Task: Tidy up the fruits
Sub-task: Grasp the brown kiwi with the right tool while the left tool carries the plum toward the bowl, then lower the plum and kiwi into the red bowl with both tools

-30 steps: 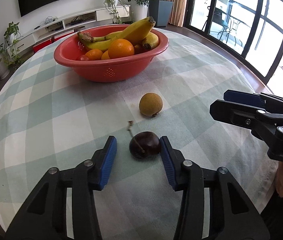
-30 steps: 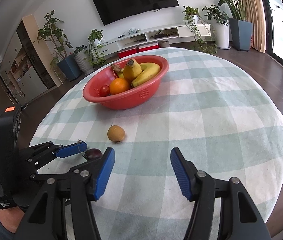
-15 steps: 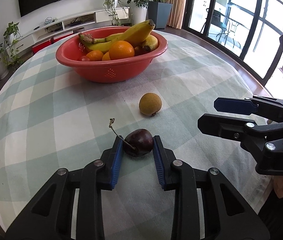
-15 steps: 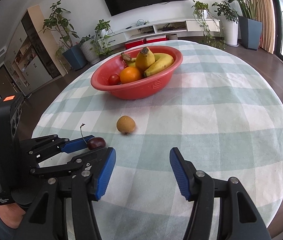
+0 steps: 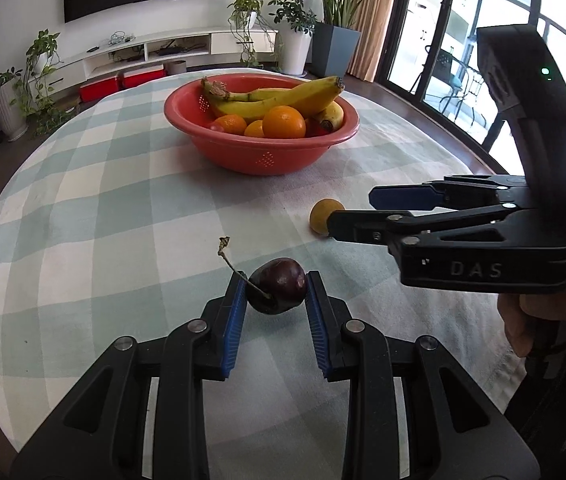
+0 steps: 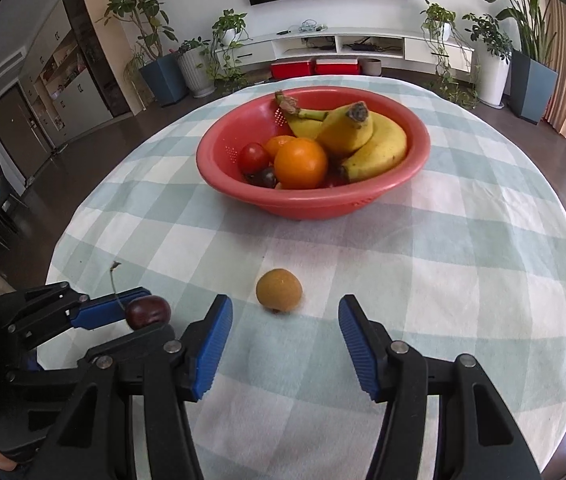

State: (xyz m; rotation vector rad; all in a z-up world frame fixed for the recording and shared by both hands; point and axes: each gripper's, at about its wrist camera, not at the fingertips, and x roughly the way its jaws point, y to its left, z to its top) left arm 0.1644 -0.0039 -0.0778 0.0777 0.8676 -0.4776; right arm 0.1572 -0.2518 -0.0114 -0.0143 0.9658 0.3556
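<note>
A dark cherry (image 5: 279, 291) is clamped between the blue pads of the left gripper (image 5: 276, 298); its stem (image 5: 231, 261) is seen angled up and to the left past the left pad, and it appears to be held just clear of the checked cloth (image 5: 123, 216), though contact cannot be ruled out. From the right wrist view the same cherry (image 6: 147, 311) is seen at the tip of the left gripper (image 6: 139, 312), low at the left edge.

The right gripper (image 6: 286, 330) is held with its jaws apart and closing; nothing is pressed by its pads. A small tan fruit (image 6: 279, 290) is seen on the cloth just beyond the gap between the fingertips, a little left of centre, untouched. In the left wrist view this fruit (image 5: 321, 216) is partly hidden behind the near finger of the right gripper (image 5: 359, 212); the hand (image 5: 539, 312) around its handle is seen at the right edge.

A red bowl (image 6: 419, 148) is set farther back on the table, well apart from both grippers; bananas (image 6: 367, 136), an orange (image 6: 301, 163), a tomato (image 6: 254, 157) and a dark fruit (image 6: 265, 177) are held in it. In the left wrist view the bowl (image 5: 267, 156) is seen beyond the cherry, slightly to the left.
</note>
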